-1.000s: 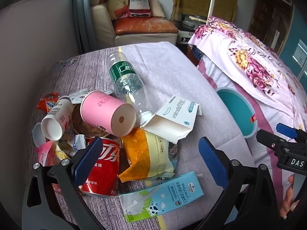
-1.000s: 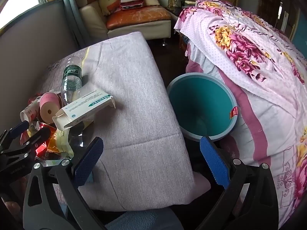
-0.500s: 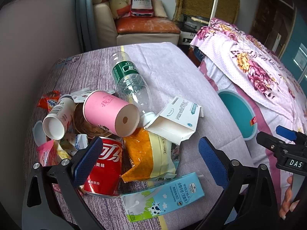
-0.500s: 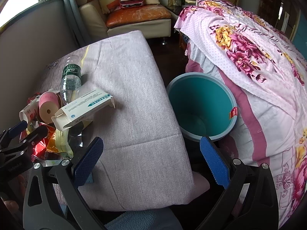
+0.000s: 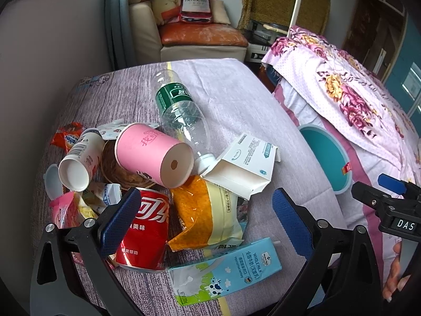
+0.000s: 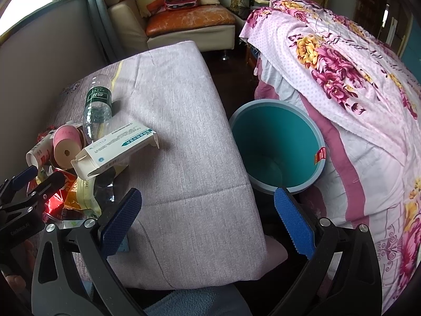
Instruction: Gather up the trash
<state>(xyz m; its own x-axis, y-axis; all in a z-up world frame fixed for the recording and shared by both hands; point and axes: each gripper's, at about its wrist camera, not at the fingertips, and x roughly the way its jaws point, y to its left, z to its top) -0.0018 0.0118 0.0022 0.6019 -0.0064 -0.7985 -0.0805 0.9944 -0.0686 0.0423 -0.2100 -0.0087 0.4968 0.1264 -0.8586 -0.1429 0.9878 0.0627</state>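
Both the left tongs (image 5: 204, 213) and right tongs (image 6: 208, 216) gape empty, the litter heaped around the pink cup (image 5: 154, 155), the teal bin (image 6: 276, 144) well apart from it beside the bench (image 6: 184, 131)

sofa (image 6: 184, 23) | floral bedspread (image 6: 342, 60) | bottle-shaped cushion (image 5: 196, 2) | curtain (image 5: 115, 18)

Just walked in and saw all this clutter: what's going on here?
A person holds a two-finger gripper in each hand to clear trash from a table. Both the left gripper and the right gripper are open and empty. The pile, with a pink cup, red can, plastic bottle and milk carton, lies untouched. The teal bin beside the table looks empty.
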